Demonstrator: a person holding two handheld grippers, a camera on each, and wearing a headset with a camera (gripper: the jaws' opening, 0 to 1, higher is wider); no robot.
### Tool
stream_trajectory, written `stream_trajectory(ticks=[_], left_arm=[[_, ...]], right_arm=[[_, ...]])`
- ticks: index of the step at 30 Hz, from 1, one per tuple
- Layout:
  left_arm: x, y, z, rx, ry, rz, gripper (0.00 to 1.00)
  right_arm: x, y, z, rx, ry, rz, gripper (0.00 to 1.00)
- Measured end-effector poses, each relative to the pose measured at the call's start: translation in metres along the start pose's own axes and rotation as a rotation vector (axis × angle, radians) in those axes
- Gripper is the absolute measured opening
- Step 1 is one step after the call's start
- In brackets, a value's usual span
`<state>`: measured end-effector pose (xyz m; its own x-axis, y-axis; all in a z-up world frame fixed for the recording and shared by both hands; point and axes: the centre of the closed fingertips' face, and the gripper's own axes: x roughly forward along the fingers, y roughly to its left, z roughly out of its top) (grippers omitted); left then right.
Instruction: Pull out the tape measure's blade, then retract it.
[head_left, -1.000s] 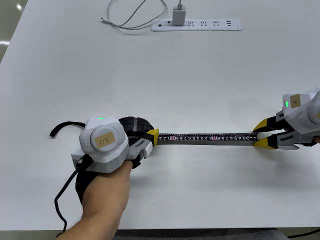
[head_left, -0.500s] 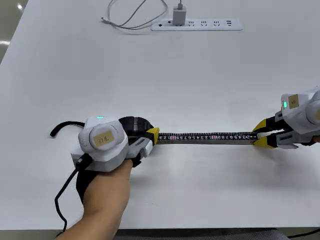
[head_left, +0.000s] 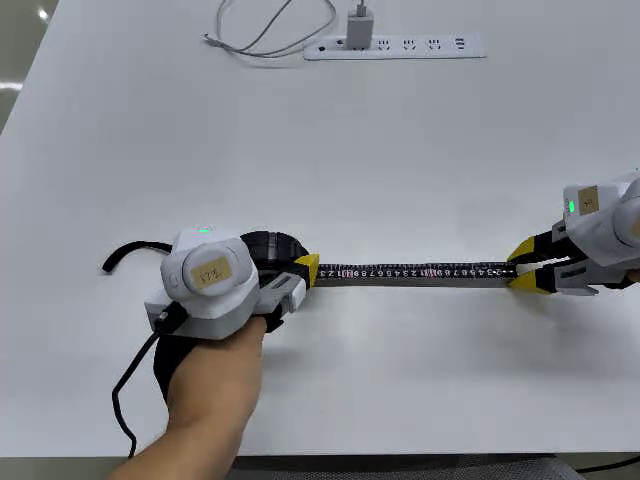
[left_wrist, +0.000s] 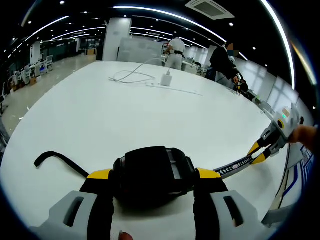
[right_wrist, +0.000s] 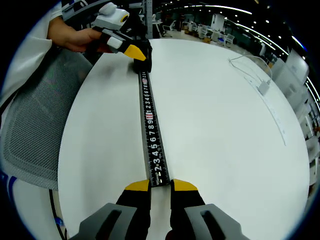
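Clamping the tape measure (head_left: 268, 252) at lower left in the left hand-held gripper (head_left: 297, 280), pinching the blade (head_left: 420, 272) tip at right in the right hand-held gripper (head_left: 525, 272).

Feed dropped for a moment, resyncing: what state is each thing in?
left gripper: shut on the tape measure case.
right gripper: shut on the blade tip.
blade: pulled out, lying flat along the table.
charger: plugged into the power strip.
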<state>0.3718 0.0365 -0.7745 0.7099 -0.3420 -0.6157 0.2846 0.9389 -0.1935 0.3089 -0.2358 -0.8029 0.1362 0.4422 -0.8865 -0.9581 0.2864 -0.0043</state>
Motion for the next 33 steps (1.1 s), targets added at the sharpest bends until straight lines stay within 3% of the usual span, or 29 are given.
stream_trajectory(ticks=[21,33], left_arm=[[0.0002,0.0000,-0.0011,0.005,0.037,-0.004,0.58],[0.0005,0.0005,-0.0020,-0.003,0.032,-0.011,0.58]], right_arm=[[0.0004,0.0004,0.0027,-0.012,-0.015,-0.002,0.10],[0.0009,0.0000,0.0033,0.001,-0.022,-0.003,0.09]])
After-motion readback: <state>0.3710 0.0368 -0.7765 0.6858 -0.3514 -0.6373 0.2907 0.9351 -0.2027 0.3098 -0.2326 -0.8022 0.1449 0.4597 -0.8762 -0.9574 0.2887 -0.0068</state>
